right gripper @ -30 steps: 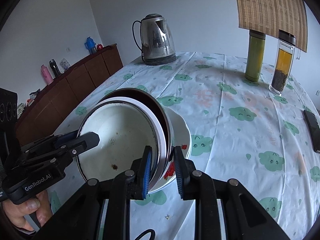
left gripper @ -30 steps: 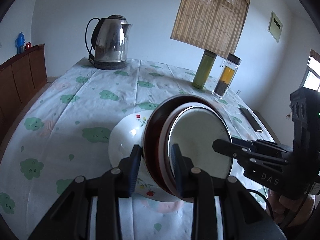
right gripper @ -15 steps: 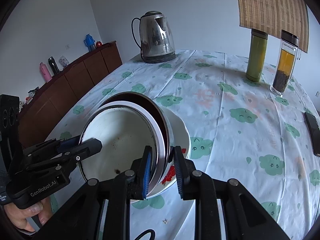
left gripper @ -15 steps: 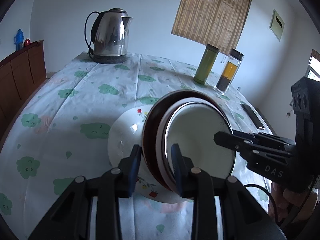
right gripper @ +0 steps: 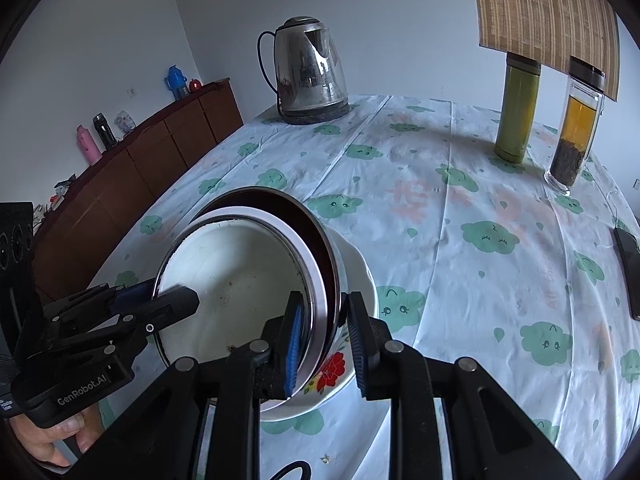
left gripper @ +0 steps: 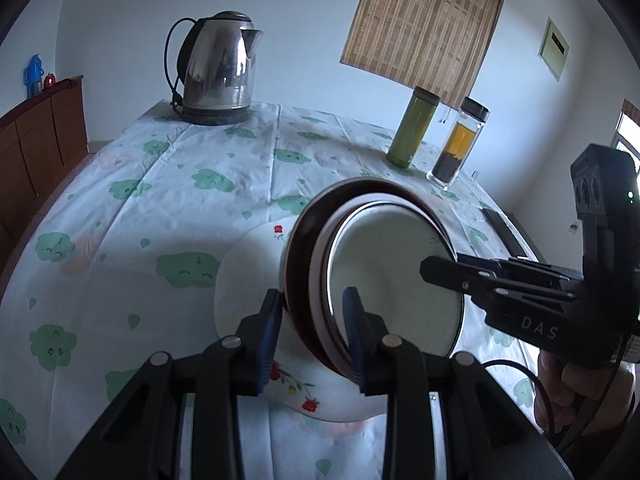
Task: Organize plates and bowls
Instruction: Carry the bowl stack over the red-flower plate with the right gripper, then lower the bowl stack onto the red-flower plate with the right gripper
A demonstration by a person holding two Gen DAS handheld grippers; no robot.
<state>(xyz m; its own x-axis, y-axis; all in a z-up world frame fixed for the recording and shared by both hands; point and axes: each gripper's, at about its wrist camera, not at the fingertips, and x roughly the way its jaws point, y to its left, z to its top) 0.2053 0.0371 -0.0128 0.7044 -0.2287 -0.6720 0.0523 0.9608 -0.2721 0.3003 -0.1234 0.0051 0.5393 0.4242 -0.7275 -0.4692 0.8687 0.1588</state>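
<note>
A nested stack of bowls sits tilted: a white enamel bowl inside a dark red bowl with a metal rim. The stack rests in a white floral plate on the tablecloth. My left gripper is shut on the near rim of the stack. My right gripper is shut on the opposite rim. The plate also shows in the right wrist view. Each gripper's finger reaches over the white bowl in the other's view.
A steel kettle stands at the table's far end. A green flask and a glass tea bottle stand far right. A dark phone lies near the right edge. A wooden sideboard runs along the left.
Both grippers have stayed clamped on the stack's rims. The cameras have dropped slightly lower and closer to the table; the stack stays tilted over the plate.
</note>
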